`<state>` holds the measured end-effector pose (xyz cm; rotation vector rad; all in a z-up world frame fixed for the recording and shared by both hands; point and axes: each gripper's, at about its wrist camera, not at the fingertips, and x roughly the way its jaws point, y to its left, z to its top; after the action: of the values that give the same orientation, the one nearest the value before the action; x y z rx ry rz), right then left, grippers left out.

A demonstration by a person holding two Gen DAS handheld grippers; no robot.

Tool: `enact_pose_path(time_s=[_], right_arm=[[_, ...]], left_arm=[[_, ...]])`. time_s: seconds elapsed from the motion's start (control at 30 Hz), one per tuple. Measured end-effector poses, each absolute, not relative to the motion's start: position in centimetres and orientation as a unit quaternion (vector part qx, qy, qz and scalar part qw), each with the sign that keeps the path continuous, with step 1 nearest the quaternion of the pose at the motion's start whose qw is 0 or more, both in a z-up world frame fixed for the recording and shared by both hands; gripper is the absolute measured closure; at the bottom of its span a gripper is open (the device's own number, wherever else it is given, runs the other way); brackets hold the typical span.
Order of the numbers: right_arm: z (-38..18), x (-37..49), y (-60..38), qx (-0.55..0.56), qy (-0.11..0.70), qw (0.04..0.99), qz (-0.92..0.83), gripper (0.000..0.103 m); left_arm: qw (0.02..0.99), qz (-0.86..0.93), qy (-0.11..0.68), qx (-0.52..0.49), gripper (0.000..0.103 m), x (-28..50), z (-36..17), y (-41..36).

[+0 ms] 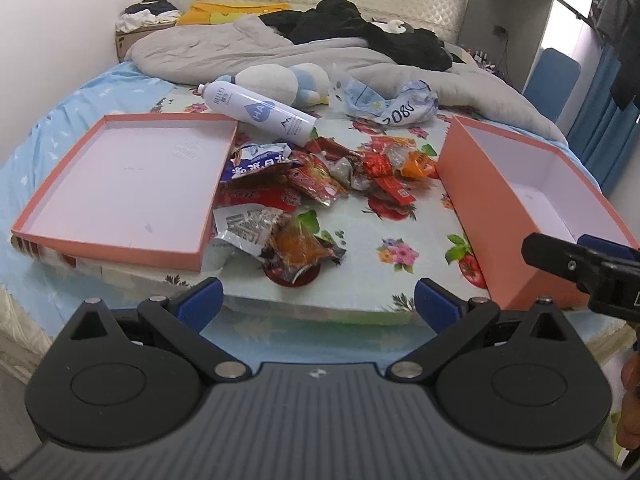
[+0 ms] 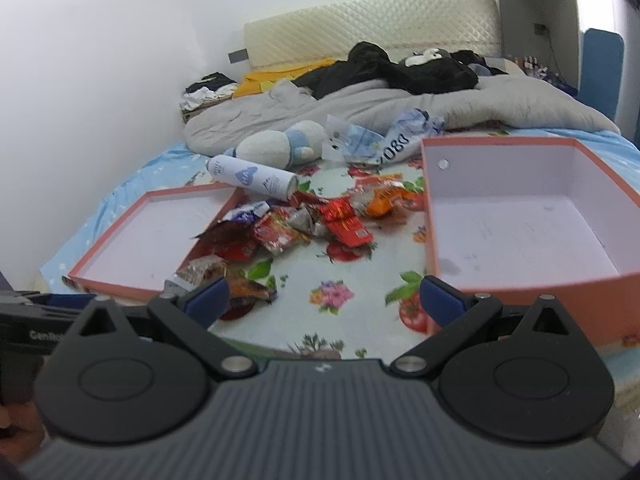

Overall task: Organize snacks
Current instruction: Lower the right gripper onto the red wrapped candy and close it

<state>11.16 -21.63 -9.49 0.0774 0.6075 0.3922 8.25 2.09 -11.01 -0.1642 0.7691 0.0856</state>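
Observation:
A heap of snack packets [image 1: 320, 176] [image 2: 304, 228] in red, orange, blue and clear wrappers lies on the floral sheet between two pink boxes. The shallow lid [image 1: 120, 184] [image 2: 148, 236] sits to the left, the deep box [image 1: 532, 208] [image 2: 540, 220] to the right; both hold nothing. My left gripper [image 1: 318, 300] hangs open near the bed's front edge, just short of the nearest orange packet [image 1: 300, 248]. My right gripper [image 2: 324, 300] is open too, low at the front, between the packets and the deep box. Its dark tip [image 1: 580, 260] shows in the left wrist view.
A white spray can [image 1: 260, 110] [image 2: 252, 176] lies behind the packets beside a plush toy [image 1: 280, 84] [image 2: 276, 144] and crumpled plastic bags [image 1: 388, 100] [image 2: 384, 140]. A grey quilt [image 1: 240, 52] and dark clothes [image 1: 360, 28] cover the far bed. A blue chair [image 1: 552, 76] stands on the right.

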Motion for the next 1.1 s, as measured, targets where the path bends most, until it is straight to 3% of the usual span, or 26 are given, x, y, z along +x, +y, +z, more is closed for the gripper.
enact_pose_path(time_s=[0.47,0.57,0.77,0.87,1.1], right_arm=[[-10.3,15.8,-20.1,0.078,0.274,0.93,0.233,0.0],[-10.6,17.3,-19.4,0.072,0.275,0.928,0.241,0.007],[-10.2,20.4,-18.4,0.08,0.284,0.916,0.271,0.01],[-9.9,22.9,-17.6,0.08,0.306,0.903,0.291,0.018],[-10.8,30.5,-16.1,0.037,0.373,0.875,0.305,0.019]], left_arm=[[0.922,0.039,0.377,-0.081,0.001,12.0,-12.4,3.9],[0.919,0.035,0.382,-0.091,0.001,13.3,-12.8,4.3],[0.917,0.031,0.388,-0.087,0.001,15.4,-13.5,4.7],[0.912,0.04,0.4,-0.076,0.001,16.8,-14.2,4.8],[0.903,0.024,0.42,-0.082,0.001,19.3,-15.3,4.8]])
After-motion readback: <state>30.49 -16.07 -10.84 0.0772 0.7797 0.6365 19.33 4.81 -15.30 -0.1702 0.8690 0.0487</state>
